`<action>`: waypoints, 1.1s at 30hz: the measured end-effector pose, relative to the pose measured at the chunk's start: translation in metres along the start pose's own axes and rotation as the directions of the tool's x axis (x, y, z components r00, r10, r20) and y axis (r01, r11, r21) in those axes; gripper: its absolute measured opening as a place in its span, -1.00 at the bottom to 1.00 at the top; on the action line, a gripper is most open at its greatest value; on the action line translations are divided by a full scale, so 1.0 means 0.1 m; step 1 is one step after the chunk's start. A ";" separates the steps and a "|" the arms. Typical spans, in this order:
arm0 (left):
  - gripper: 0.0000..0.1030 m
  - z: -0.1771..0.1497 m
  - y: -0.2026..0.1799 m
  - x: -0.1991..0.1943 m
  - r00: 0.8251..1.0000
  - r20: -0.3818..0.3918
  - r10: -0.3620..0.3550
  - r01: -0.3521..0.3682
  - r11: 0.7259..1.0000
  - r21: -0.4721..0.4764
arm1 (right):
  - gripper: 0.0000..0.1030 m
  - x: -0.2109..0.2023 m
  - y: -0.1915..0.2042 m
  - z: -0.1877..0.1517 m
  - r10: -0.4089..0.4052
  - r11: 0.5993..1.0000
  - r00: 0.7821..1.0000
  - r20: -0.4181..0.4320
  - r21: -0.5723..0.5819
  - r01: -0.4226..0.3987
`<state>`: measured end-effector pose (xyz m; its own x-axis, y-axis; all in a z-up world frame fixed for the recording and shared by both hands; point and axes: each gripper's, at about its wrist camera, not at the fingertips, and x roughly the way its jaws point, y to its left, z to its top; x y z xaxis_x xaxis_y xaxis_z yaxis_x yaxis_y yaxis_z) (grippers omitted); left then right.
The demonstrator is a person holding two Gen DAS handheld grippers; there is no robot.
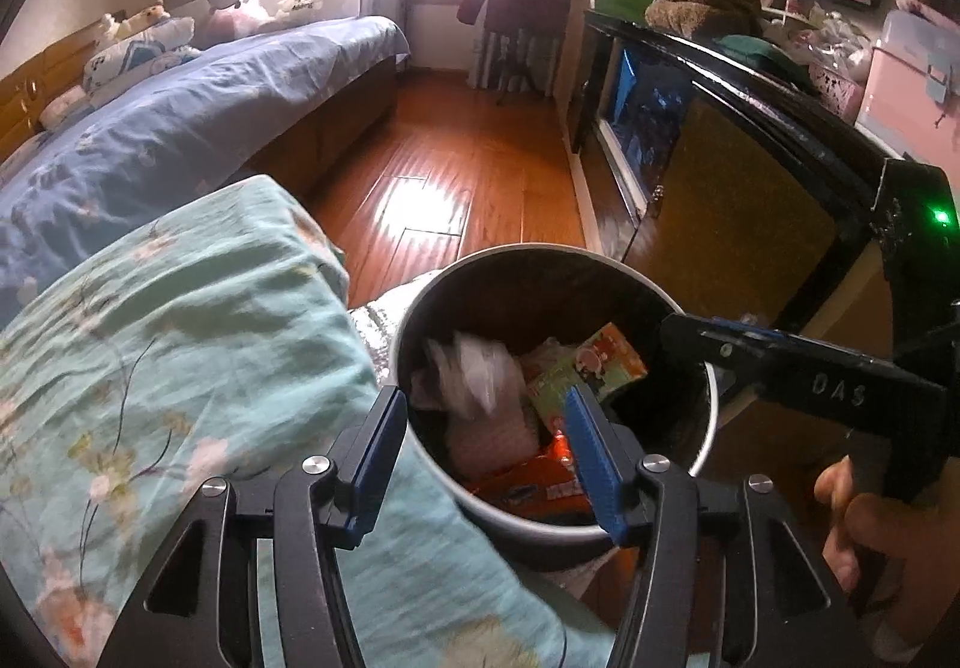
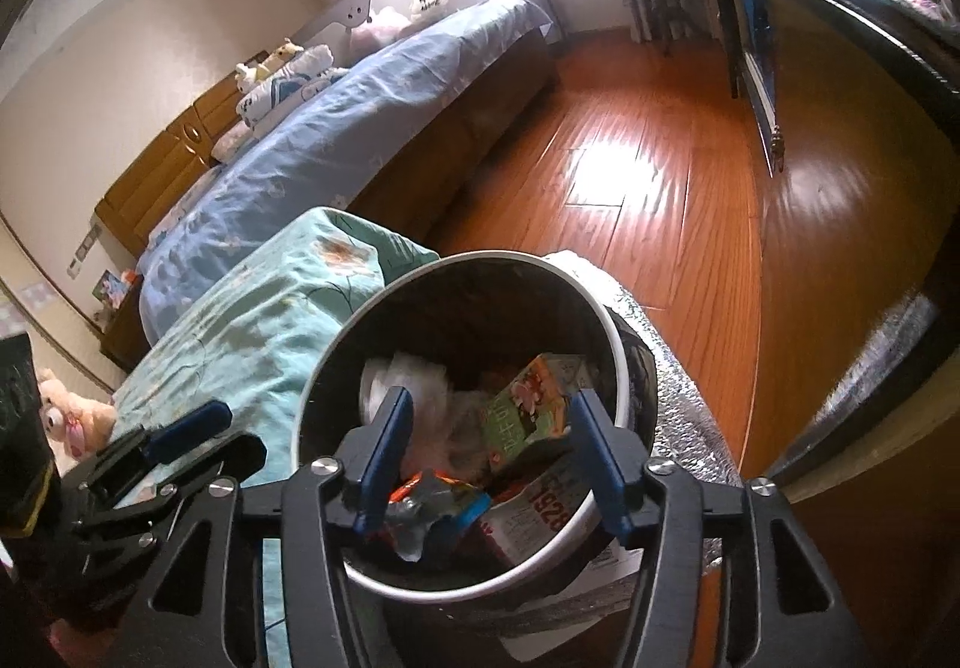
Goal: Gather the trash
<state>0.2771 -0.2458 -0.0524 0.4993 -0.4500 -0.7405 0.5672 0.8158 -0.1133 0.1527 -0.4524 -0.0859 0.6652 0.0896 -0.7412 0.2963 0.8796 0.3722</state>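
Note:
A round trash bin (image 1: 708,404) with a pale rim stands on the floor beside the bed; it also shows in the right wrist view (image 2: 336,362). Inside lie white crumpled paper (image 1: 474,374), a green and orange carton (image 1: 576,374), and orange wrappers (image 1: 540,482). The paper (image 2: 390,374), the carton (image 2: 528,404) and a foil wrapper (image 2: 432,512) also show in the right wrist view. My left gripper (image 1: 480,464) is open and empty over the bin's near left rim. My right gripper (image 2: 489,464) is open and empty above the bin's mouth; it also shows from the side (image 1: 708,338).
A teal flowered quilt (image 1: 156,344) lies left of the bin on the bed's end. A blue bed (image 1: 180,116) runs to the window. A dark cabinet (image 1: 720,128) lines the right side. Wooden floor (image 1: 444,158) lies between. A silver foil mat (image 2: 678,398) lies under the bin.

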 end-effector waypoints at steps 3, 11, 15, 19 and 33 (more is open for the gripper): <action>0.06 -0.09 0.06 -0.17 1.000 0.027 0.011 -0.011 1.000 -0.015 | 0.33 -0.14 0.08 -0.03 0.012 1.000 0.999 0.032 0.002 -0.012; 0.21 -0.49 0.31 -0.79 0.990 0.123 0.070 -0.053 0.990 -0.134 | 0.78 -0.57 0.58 -0.25 0.055 0.998 0.987 0.149 -0.050 -0.048; 0.41 -0.69 0.44 -1.11 0.975 0.165 0.149 -0.121 0.978 -0.171 | 0.91 -0.61 0.84 -0.44 0.059 0.995 0.981 0.186 -0.091 -0.042; 0.54 -0.86 0.47 -1.41 0.952 0.214 0.217 -0.175 0.964 -0.200 | 0.92 -0.56 1.05 -0.53 0.033 0.989 0.983 0.182 -0.150 -0.005; 0.99 -1.18 0.40 -2.15 0.808 0.375 0.455 -0.376 0.887 -0.267 | 1.00 -1.08 1.74 -0.38 0.091 0.946 0.904 0.419 -0.320 0.054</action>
<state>0.1148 -0.0738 0.0240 0.9068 -0.1282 -0.4016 0.1403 0.9901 0.0008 0.1069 -0.2913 0.0379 0.9149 -0.0350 -0.4022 0.0964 0.9863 0.1336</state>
